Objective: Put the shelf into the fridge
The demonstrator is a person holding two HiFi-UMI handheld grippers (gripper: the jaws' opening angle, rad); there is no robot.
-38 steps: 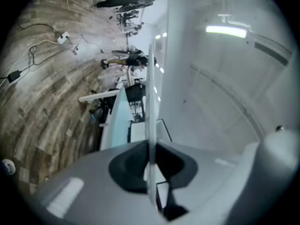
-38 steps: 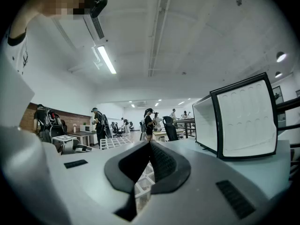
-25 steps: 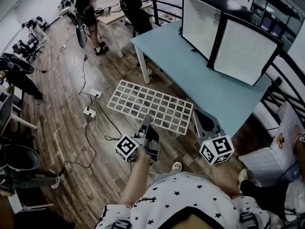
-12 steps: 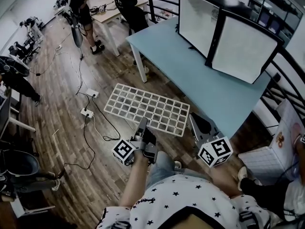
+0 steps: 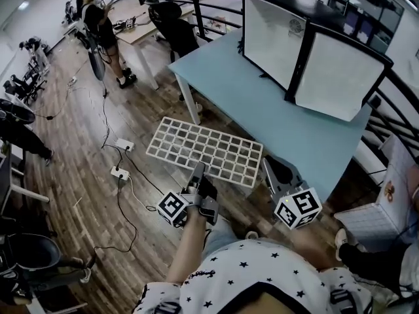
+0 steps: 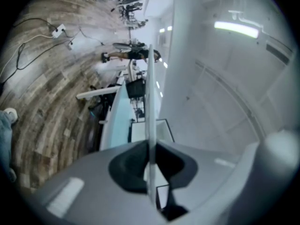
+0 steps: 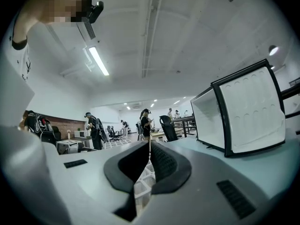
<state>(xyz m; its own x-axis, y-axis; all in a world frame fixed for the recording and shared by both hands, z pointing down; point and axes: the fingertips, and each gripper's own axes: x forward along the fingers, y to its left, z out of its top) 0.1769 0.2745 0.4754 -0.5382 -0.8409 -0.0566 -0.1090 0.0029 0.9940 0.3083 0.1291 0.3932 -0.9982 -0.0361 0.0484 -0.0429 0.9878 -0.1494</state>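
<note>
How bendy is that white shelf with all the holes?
Probably stiff: the shelf sticks out flat though the left gripper and right gripper pinch only its near edge. Likely light for its size, since it is mostly holes. It might tip if one grip slipped.

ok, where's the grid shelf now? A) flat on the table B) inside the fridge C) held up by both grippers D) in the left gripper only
C: the left gripper and right gripper each clamp the near edge of the grid shelf, holding it above the floor, outside the fridge.
</note>
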